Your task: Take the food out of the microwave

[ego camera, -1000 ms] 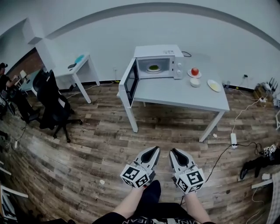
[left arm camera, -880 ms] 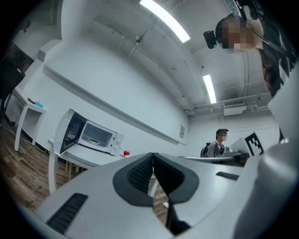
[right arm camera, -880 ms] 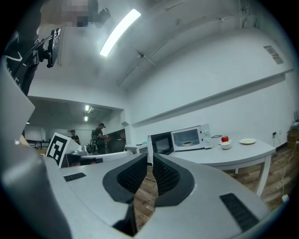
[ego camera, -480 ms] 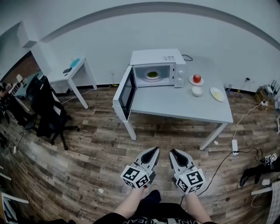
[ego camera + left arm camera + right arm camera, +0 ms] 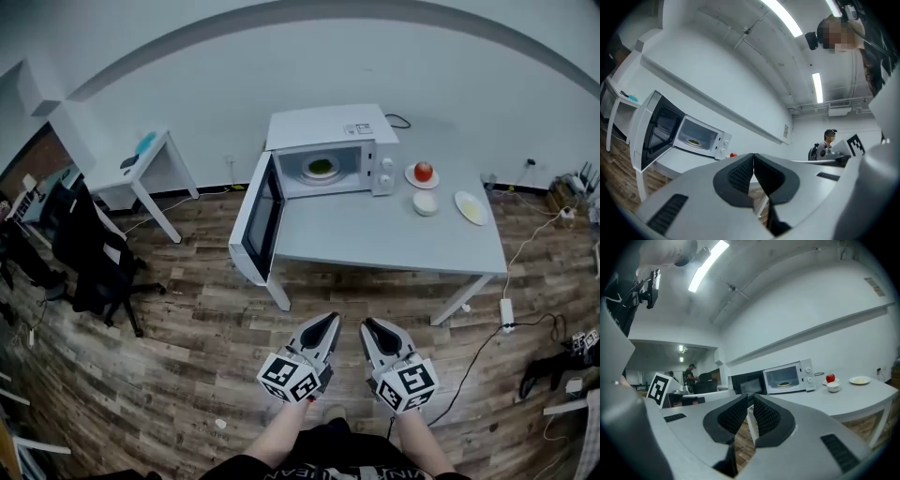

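A white microwave [image 5: 328, 155] stands at the back left of a grey table [image 5: 394, 234], its door [image 5: 255, 220] swung wide open. Inside sits a plate of green food [image 5: 321, 168]; it also shows in the left gripper view as food [image 5: 693, 142] and in the right gripper view as food [image 5: 784, 384]. Both grippers are held level over the wooden floor, well short of the table. My left gripper [image 5: 323, 326] [image 5: 753, 157] is shut and empty. My right gripper [image 5: 370, 328] [image 5: 750, 398] is closed to a thin slit with nothing in it.
Right of the microwave are a red apple on a plate [image 5: 423, 172], a small white bowl [image 5: 426, 202] and a yellow plate [image 5: 471, 207]. A white side table [image 5: 150, 164] and a black office chair [image 5: 89, 253] stand left. Cables and a power strip [image 5: 507, 309] lie right.
The table and microwave have come nearer and sit lower in the head view as the person walks toward them. Both grippers keep their pose and closure.
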A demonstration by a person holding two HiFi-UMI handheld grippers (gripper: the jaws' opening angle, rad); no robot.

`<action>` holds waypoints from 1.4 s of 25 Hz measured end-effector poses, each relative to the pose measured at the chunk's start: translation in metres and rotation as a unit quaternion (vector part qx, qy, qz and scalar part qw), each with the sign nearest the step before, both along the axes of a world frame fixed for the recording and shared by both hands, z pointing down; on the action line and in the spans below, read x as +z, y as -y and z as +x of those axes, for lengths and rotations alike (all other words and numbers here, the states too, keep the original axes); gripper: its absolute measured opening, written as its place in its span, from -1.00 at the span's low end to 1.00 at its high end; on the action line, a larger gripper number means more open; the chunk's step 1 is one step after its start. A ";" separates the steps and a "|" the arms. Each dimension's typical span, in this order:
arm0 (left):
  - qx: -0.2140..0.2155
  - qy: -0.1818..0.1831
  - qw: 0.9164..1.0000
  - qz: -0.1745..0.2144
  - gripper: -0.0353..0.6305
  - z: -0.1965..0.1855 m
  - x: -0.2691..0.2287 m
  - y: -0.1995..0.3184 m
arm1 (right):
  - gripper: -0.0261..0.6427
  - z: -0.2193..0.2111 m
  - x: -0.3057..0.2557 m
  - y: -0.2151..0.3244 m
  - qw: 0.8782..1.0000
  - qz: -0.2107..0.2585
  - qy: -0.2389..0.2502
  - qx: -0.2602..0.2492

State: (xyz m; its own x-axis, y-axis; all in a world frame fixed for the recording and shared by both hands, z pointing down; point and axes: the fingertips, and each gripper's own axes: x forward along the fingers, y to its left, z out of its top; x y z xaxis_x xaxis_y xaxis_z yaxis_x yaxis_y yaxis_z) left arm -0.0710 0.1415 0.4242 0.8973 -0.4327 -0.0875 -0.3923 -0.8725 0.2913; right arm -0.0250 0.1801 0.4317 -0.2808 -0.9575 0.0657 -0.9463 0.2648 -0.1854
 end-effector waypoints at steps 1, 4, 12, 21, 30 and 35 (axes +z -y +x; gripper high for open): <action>0.003 0.000 1.000 -0.001 -0.87 0.002 0.001 0.006 | -0.75 0.002 0.002 0.006 1.000 -0.002 0.001 0.003; 0.007 0.002 1.000 -0.003 -0.87 0.004 0.005 0.018 | -0.75 0.005 0.007 0.018 1.000 -0.009 0.007 0.008; 0.004 0.002 1.000 -0.021 -0.87 0.008 0.015 0.035 | -0.75 0.007 0.015 0.037 1.000 -0.025 0.004 0.001; -0.032 0.002 0.999 -0.020 -0.86 0.019 0.014 0.083 | -0.75 0.025 0.016 0.086 0.999 -0.022 0.000 -0.026; -0.050 0.005 0.999 -0.020 -0.86 0.054 0.012 0.138 | -0.75 0.059 0.018 0.143 0.999 -0.025 0.008 -0.046; -0.061 0.005 0.998 -0.019 -0.86 0.068 0.014 0.164 | -0.75 0.076 0.022 0.169 0.998 -0.028 0.009 -0.054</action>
